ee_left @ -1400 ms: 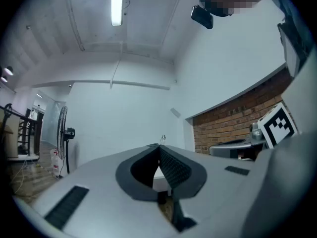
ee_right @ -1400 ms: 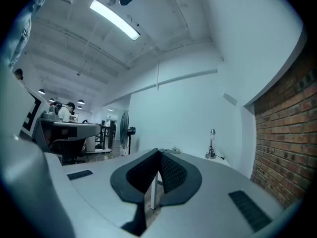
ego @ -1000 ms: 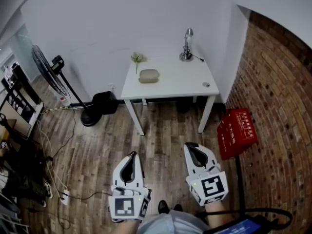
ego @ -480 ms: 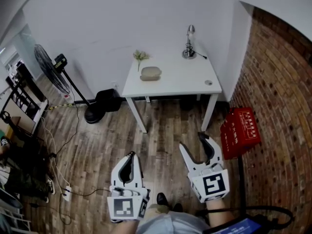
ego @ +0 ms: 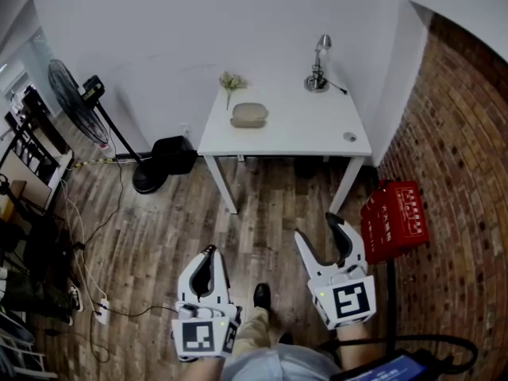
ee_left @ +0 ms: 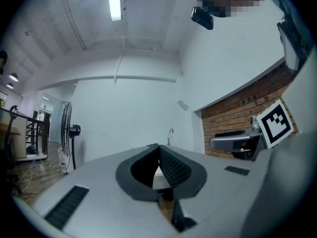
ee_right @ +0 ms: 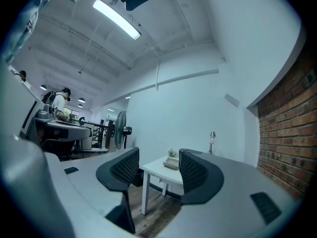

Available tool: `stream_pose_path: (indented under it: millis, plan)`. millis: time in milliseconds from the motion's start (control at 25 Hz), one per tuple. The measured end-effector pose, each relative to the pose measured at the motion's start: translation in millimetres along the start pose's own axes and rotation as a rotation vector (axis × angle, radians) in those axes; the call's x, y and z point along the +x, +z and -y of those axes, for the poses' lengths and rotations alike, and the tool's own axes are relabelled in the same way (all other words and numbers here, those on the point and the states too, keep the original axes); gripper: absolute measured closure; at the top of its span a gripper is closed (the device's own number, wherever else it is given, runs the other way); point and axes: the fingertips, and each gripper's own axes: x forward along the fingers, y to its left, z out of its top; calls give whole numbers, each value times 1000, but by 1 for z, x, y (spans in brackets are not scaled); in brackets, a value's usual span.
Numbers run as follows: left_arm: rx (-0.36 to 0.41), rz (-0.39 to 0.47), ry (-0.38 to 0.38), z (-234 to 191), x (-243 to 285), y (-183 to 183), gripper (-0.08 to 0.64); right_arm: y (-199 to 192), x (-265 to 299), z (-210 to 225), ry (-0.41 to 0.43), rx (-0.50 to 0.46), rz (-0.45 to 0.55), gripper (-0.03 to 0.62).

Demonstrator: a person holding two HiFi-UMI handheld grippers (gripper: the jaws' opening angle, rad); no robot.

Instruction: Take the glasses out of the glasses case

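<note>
The beige glasses case (ego: 248, 115) lies shut on the white table (ego: 302, 129) by the far wall, towards its left side. It also shows small between the jaws as the case (ee_right: 173, 163) in the right gripper view. Both grippers hang over the wooden floor, well short of the table. My left gripper (ego: 210, 252) is shut with nothing in it, its fingertips (ee_left: 158, 148) touching. My right gripper (ego: 317, 228) is open and empty, and its pads (ee_right: 126, 165) stand wide apart. No glasses are visible.
A desk lamp (ego: 319, 76) and a small plant (ego: 231, 82) stand at the table's back. A red crate (ego: 394, 217) sits by the brick wall on the right. A standing fan (ego: 75, 105), a black bag (ego: 171, 155) and floor cables (ego: 99, 308) are on the left.
My right gripper has opened from shut. Both grippers have moved forward towards the table, and the person's foot has stepped forward between them.
</note>
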Motion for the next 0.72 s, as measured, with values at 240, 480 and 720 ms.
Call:
stream_pose_path:
  millis: [240,480,720]
  plan:
    - [-14,-20,-2,-46,68,-13,554,-15,80,10,-9,1,-37,325]
    - [-21,8,-23,-95,142,-1,554,-3,162,15,-22,-19,-24,328]
    - [-30,62,-53,-120,196,13,554,18,215,25,-45,-53,14,335]
